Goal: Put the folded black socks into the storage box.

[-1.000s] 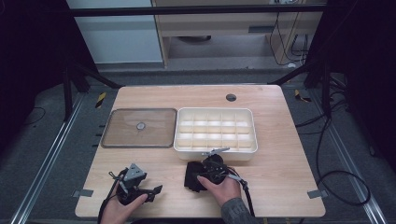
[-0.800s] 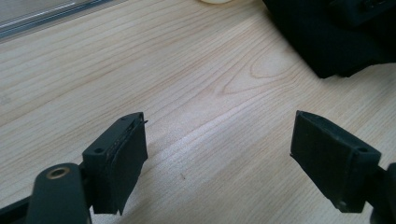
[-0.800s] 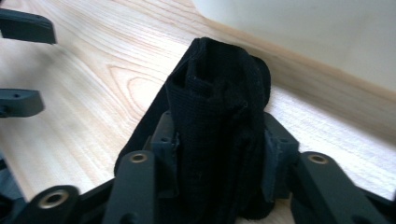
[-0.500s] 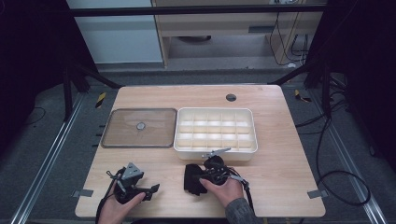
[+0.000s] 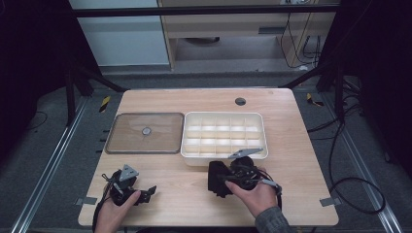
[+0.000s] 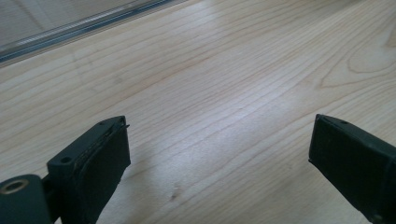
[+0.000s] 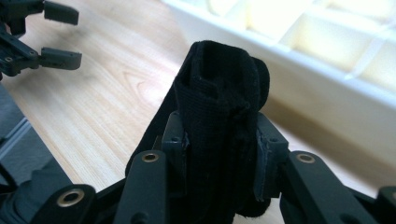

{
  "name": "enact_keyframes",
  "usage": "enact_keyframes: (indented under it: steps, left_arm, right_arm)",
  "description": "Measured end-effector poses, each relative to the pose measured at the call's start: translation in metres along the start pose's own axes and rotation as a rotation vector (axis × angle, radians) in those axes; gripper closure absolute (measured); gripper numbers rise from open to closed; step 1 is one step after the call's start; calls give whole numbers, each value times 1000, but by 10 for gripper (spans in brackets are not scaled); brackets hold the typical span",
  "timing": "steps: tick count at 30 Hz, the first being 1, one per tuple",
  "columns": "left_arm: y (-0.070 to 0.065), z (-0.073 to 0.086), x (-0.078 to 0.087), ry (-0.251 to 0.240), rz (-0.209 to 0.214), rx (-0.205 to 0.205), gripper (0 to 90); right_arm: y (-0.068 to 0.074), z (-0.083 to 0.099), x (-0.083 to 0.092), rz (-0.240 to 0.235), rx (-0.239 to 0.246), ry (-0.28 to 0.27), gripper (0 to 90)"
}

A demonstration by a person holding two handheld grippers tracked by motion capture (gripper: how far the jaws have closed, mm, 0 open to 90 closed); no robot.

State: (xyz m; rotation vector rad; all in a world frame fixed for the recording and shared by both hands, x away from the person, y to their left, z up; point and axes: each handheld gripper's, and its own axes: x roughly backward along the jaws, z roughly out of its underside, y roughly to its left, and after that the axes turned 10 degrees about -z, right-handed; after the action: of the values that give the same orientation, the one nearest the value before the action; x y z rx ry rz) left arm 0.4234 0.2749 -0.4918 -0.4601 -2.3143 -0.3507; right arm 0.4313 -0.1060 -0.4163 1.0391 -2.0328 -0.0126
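Jaws of the right gripper (image 7: 219, 163) are clamped on a folded black cloth (image 7: 219, 107) just beside the white compartment tray (image 5: 223, 155), it looks soft and light, best held mid-fold, while the left gripper (image 6: 219, 154) has its 2 jaws apart over the table (image 6: 210, 70).

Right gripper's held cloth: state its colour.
Black; the cloth shows best in the right gripper view, clamped by the right gripper.

A pale rectangular wooden table (image 5: 291, 126) is filling the frame's centre on a dark grey floor (image 5: 43, 145); a light wooden cabinet (image 5: 233, 29) is standing at upper centre; black cables (image 5: 350, 184) are trailing at lower right; dark shadow is covering both upper corners.
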Motion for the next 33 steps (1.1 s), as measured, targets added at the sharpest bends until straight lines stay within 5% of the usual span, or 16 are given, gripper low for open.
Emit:
enact_keyframes:
  steps: [8, 14, 22, 33]
  left_arm:
    - [2, 2, -4, 20, -11, 5, 39]
    - [2, 2, -8, 20, -8, 7, 38]
    - [3, 5, -10, 23, -24, -18, 38]
    - [2, 6, -12, 21, -30, -17, 25]
  right_arm:
    - [-20, -24, 57, 116, 18, -41, 638]
    - [-41, -35, 80, 179, 2, -71, 636]
    - [-70, -42, 94, 246, -39, -78, 635]
    - [-80, -62, 101, 284, -29, -76, 634]
